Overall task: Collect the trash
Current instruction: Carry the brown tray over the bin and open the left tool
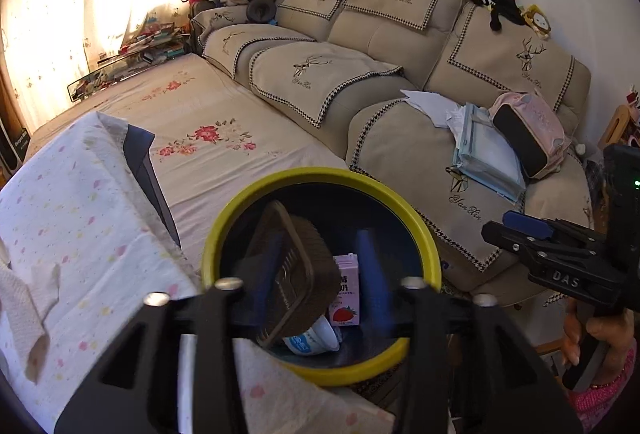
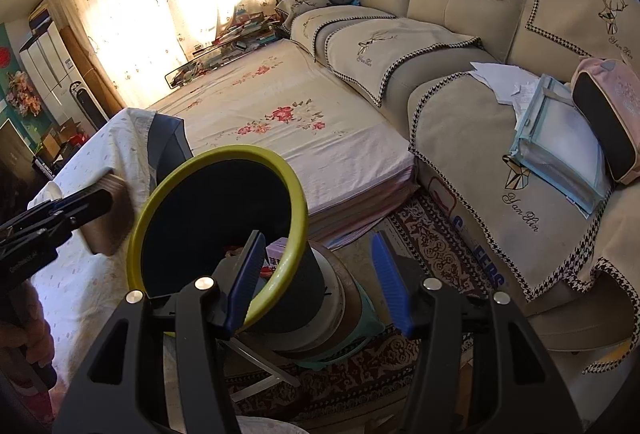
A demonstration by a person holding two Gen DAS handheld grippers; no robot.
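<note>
A dark trash bin with a yellow rim [image 1: 320,176] stands beside the covered table. My left gripper [image 1: 322,270] is open right above its mouth. A brown woven tray [image 1: 296,274] sits tilted in the bin between the fingers, free of them. A pink strawberry milk carton [image 1: 346,294] and a white cup [image 1: 312,340] lie under it. In the right wrist view the bin [image 2: 292,202] is close ahead; my right gripper [image 2: 318,282] is open and empty, its left finger [image 2: 244,282] over the rim. The left gripper [image 2: 80,206] shows at the left there.
A table under a white spotted cloth [image 1: 80,234] holds a crumpled paper towel [image 1: 24,314]. A beige sofa [image 1: 400,74] carries papers and a folder [image 1: 480,150] and a pink bag [image 1: 528,130]. A floral bed sheet [image 1: 208,130] lies behind. A patterned rug [image 2: 420,246] covers the floor.
</note>
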